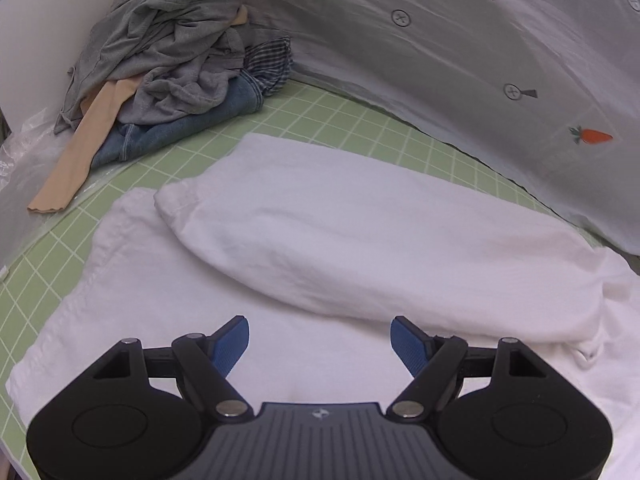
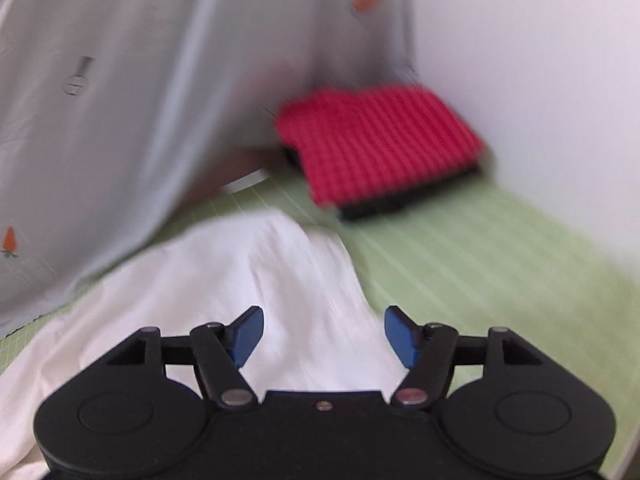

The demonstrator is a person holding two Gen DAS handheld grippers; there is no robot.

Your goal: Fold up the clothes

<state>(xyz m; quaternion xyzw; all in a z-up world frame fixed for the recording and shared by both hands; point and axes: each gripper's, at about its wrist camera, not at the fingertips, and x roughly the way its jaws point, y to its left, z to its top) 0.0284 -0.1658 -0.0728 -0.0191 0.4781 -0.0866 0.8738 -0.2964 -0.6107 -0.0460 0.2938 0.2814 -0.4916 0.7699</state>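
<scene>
Half the white garment (image 1: 320, 240) lies folded under itself.

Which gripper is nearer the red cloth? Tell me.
Right. The right gripper faces the red cloth across the green mat; the left gripper hovers over the white garment, red cloth out of its view.

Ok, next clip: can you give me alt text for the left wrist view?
The left hand-held gripper, jaws open and empty, hovers over a white garment partly folded on a green grid mat. A heap of unfolded clothes sits at the far left, and a pale grey printed cloth hangs behind.
</scene>
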